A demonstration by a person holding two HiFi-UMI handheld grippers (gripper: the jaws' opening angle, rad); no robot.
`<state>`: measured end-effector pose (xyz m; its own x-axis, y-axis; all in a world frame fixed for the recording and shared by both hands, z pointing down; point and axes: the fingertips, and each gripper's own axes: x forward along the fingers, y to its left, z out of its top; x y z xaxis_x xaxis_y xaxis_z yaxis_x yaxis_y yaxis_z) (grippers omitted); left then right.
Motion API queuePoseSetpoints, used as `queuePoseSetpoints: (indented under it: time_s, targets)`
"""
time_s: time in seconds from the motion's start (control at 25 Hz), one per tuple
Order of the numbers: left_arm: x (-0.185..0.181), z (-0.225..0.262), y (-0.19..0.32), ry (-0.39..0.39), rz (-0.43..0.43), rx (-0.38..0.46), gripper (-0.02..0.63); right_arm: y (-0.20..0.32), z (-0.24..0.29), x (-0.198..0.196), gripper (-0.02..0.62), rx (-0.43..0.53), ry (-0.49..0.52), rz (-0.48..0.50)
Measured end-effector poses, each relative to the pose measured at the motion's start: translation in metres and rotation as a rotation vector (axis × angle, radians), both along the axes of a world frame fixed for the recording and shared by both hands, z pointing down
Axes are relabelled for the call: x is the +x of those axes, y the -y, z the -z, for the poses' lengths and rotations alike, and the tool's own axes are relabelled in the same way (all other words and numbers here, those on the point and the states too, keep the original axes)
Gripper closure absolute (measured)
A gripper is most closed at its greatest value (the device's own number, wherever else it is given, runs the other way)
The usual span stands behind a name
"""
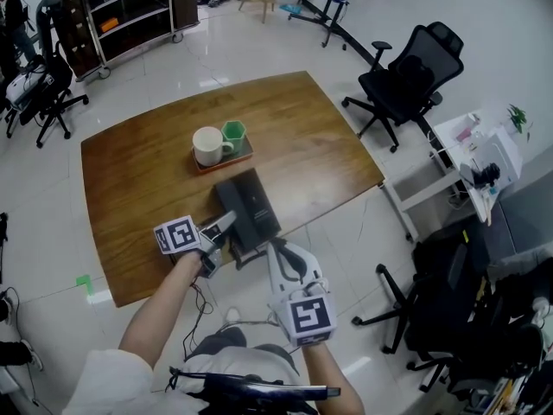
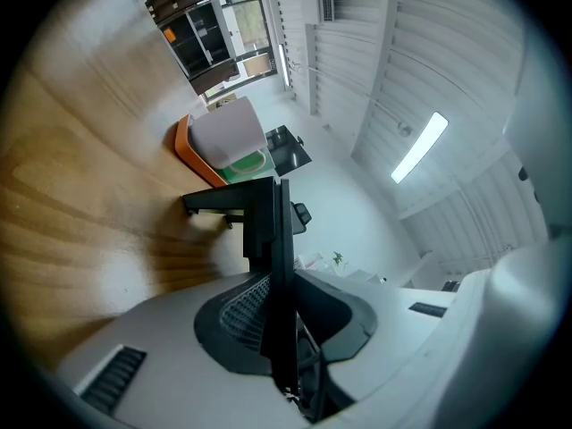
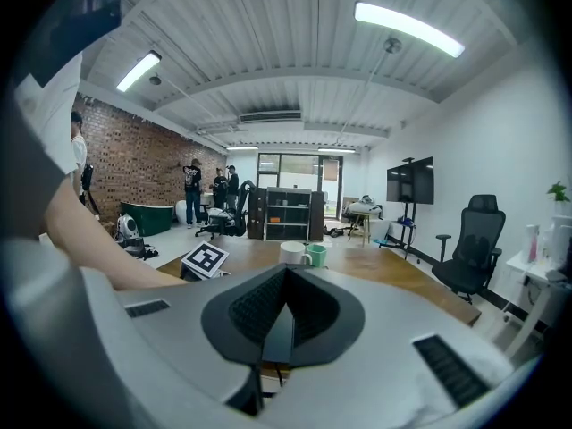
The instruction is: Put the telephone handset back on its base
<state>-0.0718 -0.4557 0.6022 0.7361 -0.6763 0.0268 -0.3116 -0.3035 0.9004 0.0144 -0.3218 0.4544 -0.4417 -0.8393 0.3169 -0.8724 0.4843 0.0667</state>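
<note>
The dark telephone base (image 1: 251, 204) lies near the front edge of the wooden table (image 1: 138, 171). My left gripper (image 1: 225, 223) is at the base's left side, rolled on its side. It is shut on a narrow black piece (image 2: 273, 231), seen edge-on, which looks like the handset. That piece reaches forward just above the table (image 2: 80, 213). My right gripper (image 1: 271, 249) is at the base's near right corner. Its jaws (image 3: 286, 280) look shut, with a thin dark strip between them; I cannot tell what the strip is.
A white mug (image 1: 208, 145) and a green cup (image 1: 233, 131) stand on a small brown tray (image 1: 226, 161) beyond the phone. A black office chair (image 1: 406, 80) and a white side table (image 1: 449, 158) stand to the right. Several people stand at the room's far end (image 3: 192, 190).
</note>
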Motion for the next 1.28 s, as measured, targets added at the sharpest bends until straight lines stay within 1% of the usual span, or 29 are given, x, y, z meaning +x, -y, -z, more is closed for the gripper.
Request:
queuePoseSetpoints:
  time_s: [0.2,0.32,0.44,0.52,0.56,0.84,1.16,1.28]
  targets:
    - [0.0,0.002,-0.001,0.003,0.011,0.015,0.531,0.0,0.001,-0.004,0.591,-0.007,0.021,-0.005]
    - [0.0,0.003,-0.002,0.001,0.014,0.024,0.505,-0.002,-0.001,-0.004,0.591,-0.008,-0.003,0.012]
    - [0.0,0.004,-0.002,0.006,0.023,0.024,0.503,-0.002,0.003,-0.007,0.591,-0.007,0.019,0.002]
    - [-0.004,0.004,-0.002,0.0,0.042,0.015,0.47,-0.003,0.001,-0.006,0.591,-0.004,0.014,0.011]
    - [-0.006,0.004,-0.001,-0.001,0.05,0.011,0.438,-0.003,0.0,-0.005,0.591,-0.005,0.017,0.01]
    - [-0.008,0.004,-0.002,0.021,0.048,0.014,0.437,-0.005,0.001,-0.01,0.591,-0.009,0.044,0.004]
    - [-0.011,0.002,-0.007,0.057,0.072,0.014,0.437,-0.009,0.001,-0.011,0.591,-0.004,0.042,0.009]
    - [-0.016,0.001,-0.012,0.068,0.085,0.015,0.437,-0.015,-0.001,-0.012,0.591,-0.005,0.022,0.025]
